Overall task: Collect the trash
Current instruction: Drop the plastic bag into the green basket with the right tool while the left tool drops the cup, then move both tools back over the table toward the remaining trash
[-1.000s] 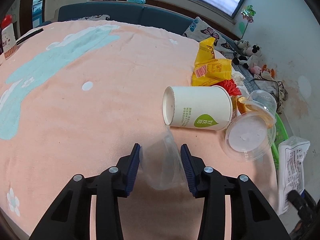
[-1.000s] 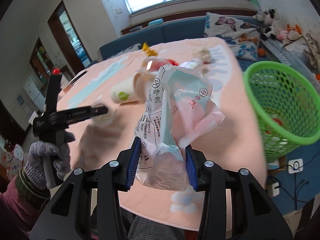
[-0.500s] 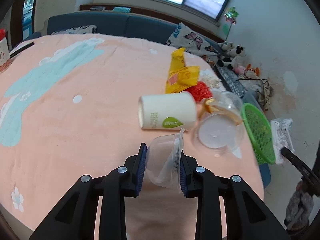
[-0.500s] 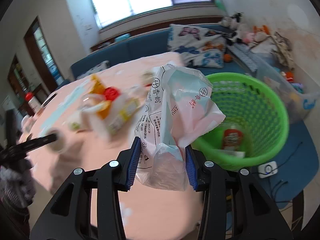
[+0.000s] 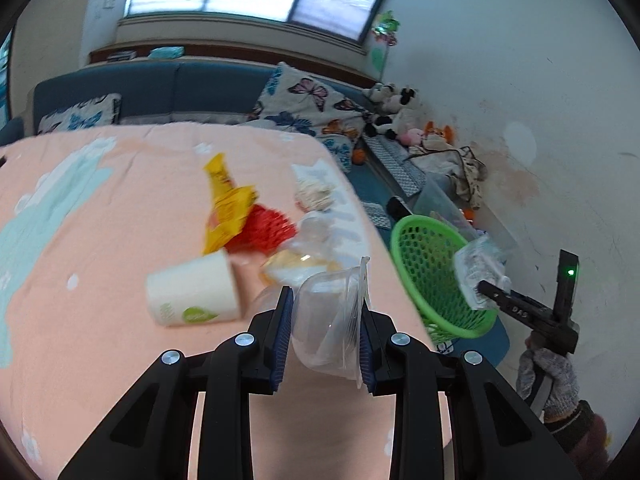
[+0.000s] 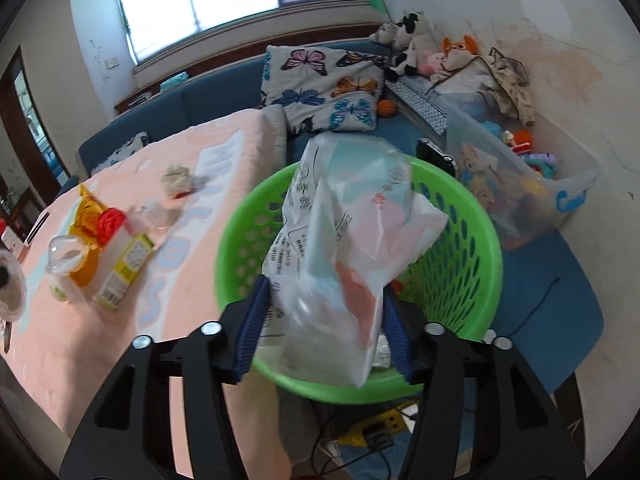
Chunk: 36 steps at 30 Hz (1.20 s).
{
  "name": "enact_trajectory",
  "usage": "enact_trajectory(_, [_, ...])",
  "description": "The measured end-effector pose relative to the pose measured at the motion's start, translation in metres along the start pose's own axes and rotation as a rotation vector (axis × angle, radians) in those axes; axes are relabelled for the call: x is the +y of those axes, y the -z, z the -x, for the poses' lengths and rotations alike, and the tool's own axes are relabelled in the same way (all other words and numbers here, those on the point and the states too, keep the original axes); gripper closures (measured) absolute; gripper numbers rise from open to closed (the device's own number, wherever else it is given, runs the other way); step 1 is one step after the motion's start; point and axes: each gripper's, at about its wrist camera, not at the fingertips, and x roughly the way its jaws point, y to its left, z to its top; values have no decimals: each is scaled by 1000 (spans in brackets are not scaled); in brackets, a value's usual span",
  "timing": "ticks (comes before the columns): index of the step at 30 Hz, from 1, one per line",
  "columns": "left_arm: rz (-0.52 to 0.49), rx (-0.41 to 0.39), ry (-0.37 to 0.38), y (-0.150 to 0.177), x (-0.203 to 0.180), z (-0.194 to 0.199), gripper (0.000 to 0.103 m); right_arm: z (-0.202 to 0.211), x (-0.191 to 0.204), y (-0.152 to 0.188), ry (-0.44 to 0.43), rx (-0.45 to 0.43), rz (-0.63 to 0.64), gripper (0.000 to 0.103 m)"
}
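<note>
The right gripper [image 6: 324, 324], now over the green basket [image 6: 486, 240], has just been spreading its jaws, releasing the plastic bag [image 6: 352, 240], while the left gripper [image 5: 323, 338] stays clamped on the clear cup [image 5: 326, 320], lifted off the table [image 5: 120, 208].

The table cover [image 5: 120, 208] is peach-pink with pale blue-green shapes and small white flowers. The laundry-style basket [image 6: 472, 240] is bright green. The plastic bag [image 6: 352, 240] is white with pale teal and salmon-pink areas and dark print. The snack wrapper [image 5: 226, 204] is yellow, and the crumpled thing [image 5: 266, 230] beside it is red. The paper cup [image 5: 192, 294] is white with a green leaf mark. The plastic cup [image 5: 328, 320] is clear. The sofa [image 5: 152, 88] is dark blue; its cushion [image 6: 328, 92] is white with coloured butterflies. The gripper pads [image 5: 282, 332] are blue on black arms.
</note>
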Motion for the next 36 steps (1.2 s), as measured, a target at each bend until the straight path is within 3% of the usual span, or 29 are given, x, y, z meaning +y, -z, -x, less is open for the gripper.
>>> enact_trajectory(6, [-89, 12, 49, -27, -53, -29, 75, -3, -13, -5, 18, -12, -8, 32])
enact_trajectory(12, [-156, 42, 95, -46, -100, -68, 75, 7, -28, -2, 19, -32, -17, 30])
enact_trajectory(18, [-197, 116, 125, -48, -140, -118, 75, 22, -45, 7, 24, -52, -40, 28])
enact_trajectory(28, [-223, 224, 116, -36, -171, -180, 75, 34, -63, 25, 24, -49, -81, 28])
enact_trajectory(36, [-252, 230, 115, -27, -174, -188, 54, 33, -60, 33, 14, -35, -81, 28])
